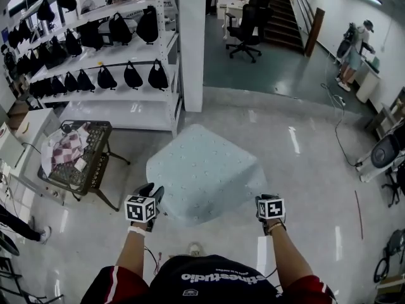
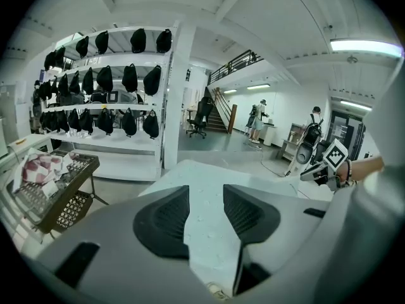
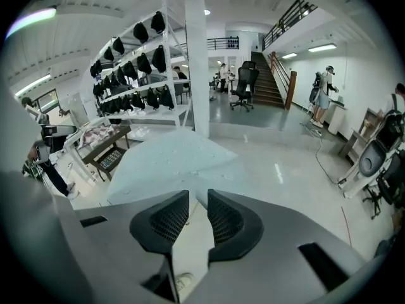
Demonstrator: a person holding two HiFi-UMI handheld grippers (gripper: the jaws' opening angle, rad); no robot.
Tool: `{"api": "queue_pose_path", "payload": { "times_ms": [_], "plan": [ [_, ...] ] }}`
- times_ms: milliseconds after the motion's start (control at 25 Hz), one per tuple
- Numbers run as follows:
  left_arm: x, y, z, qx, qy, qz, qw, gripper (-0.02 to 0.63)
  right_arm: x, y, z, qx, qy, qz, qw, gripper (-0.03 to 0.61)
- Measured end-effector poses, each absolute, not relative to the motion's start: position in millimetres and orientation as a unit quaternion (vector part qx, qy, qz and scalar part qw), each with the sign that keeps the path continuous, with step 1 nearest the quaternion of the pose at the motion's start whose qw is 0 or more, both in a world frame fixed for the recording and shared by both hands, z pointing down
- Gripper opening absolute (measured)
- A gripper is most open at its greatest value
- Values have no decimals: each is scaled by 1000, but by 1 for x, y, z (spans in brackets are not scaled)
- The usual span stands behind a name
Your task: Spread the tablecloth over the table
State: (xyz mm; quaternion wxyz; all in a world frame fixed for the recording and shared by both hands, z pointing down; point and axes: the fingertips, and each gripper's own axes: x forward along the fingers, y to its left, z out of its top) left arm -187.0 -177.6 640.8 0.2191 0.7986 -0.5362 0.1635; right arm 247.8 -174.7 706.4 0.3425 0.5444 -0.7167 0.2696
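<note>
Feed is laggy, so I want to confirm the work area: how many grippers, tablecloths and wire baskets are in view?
grippers: 2, the left gripper and the right gripper
tablecloth: 1
wire basket: 1
total: 4

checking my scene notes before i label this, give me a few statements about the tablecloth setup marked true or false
1. The tablecloth is pale blue. True.
2. In the head view, the wire basket stands to the right of the tablecloth. False: it stands to the left, with a checked cloth in it.
3. Black bags hang on the white shelving. True.
4. The left gripper is shut tight. False: its jaws stand apart, with the tablecloth showing between them.
5. The left gripper and the right gripper are at the tablecloth's near edge, one by each corner. True.
</note>
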Motion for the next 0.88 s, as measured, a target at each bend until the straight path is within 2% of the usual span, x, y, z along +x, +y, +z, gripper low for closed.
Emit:
{"api": "queue_pose_path", "payload": {
  "times_ms": [120, 160, 360, 880],
  "plan": [
    [-177, -182, 637, 806, -528, 162, 215, 179, 260, -171, 701, 561, -711, 268, 329, 106],
    [-174, -185, 634, 807, -527, 159, 213, 179, 264, -173, 697, 569, -709, 265, 323, 87],
    [-162, -193, 621, 814, -524, 143, 205, 179, 275, -181, 675, 587, -708, 252, 302, 86],
    [-163, -208, 575, 816, -540, 85, 190, 176, 208, -221, 637, 562, -754, 227, 254, 87]
  ]
}}
